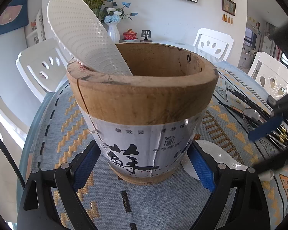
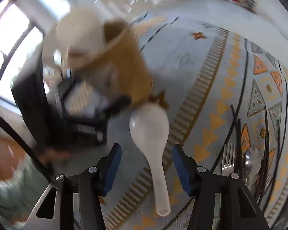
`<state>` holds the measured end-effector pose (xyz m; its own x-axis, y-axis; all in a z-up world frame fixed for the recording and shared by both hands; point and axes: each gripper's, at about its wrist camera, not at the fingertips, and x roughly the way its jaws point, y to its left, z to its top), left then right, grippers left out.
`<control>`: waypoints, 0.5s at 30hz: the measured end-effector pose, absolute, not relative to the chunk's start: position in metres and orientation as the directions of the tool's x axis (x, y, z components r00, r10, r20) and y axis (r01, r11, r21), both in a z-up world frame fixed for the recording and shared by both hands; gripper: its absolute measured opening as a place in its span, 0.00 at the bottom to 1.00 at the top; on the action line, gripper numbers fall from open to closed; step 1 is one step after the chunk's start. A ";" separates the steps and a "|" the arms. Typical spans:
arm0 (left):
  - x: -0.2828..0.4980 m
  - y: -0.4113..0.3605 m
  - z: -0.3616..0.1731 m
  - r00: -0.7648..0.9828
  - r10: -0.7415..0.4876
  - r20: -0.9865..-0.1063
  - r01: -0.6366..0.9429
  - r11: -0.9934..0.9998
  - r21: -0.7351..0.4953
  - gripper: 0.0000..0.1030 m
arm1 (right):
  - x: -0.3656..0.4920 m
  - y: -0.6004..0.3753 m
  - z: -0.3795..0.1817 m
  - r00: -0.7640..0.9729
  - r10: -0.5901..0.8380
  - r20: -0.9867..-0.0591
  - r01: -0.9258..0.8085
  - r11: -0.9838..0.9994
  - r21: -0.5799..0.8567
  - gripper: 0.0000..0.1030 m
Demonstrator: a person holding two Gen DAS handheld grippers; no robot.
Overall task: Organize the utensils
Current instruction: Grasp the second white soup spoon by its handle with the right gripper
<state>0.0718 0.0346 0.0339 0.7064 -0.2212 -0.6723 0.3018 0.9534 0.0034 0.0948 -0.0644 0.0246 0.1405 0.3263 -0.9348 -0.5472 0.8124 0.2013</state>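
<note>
A round wooden utensil holder (image 1: 144, 99) with a printed paper band stands on the patterned tablecloth. My left gripper (image 1: 144, 163) is shut on its lower part, with a blue pad on each side. A white dimpled rice paddle (image 1: 80, 38) leans inside the holder. A white ceramic spoon (image 2: 151, 134) lies flat on the cloth just right of the holder's base, also seen as the white spoon (image 1: 220, 159). My right gripper (image 2: 146, 153) hangs open above the spoon's handle, its pads clear of it. The holder (image 2: 128, 63) is blurred in the right wrist view.
Black chopsticks (image 2: 238, 126), a metal fork (image 2: 228, 159) and a metal spoon (image 2: 252, 161) lie to the right on the cloth. White chairs (image 1: 42, 69) ring the table. A vase of flowers (image 1: 113, 30) and a red lidded cup (image 1: 130, 34) stand at the far side.
</note>
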 end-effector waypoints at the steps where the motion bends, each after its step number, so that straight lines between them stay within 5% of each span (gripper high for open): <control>1: 0.072 0.035 0.034 0.706 -0.222 -0.672 0.302 0.953 0.002 0.88 | 0.089 -0.059 0.019 0.141 0.285 -0.948 -0.577 0.802 0.155 0.52; 15: 0.071 0.038 0.034 0.708 -0.226 -0.670 0.303 0.953 0.000 0.89 | 0.088 -0.029 -0.015 0.282 0.171 -0.944 -0.596 0.803 -0.032 0.45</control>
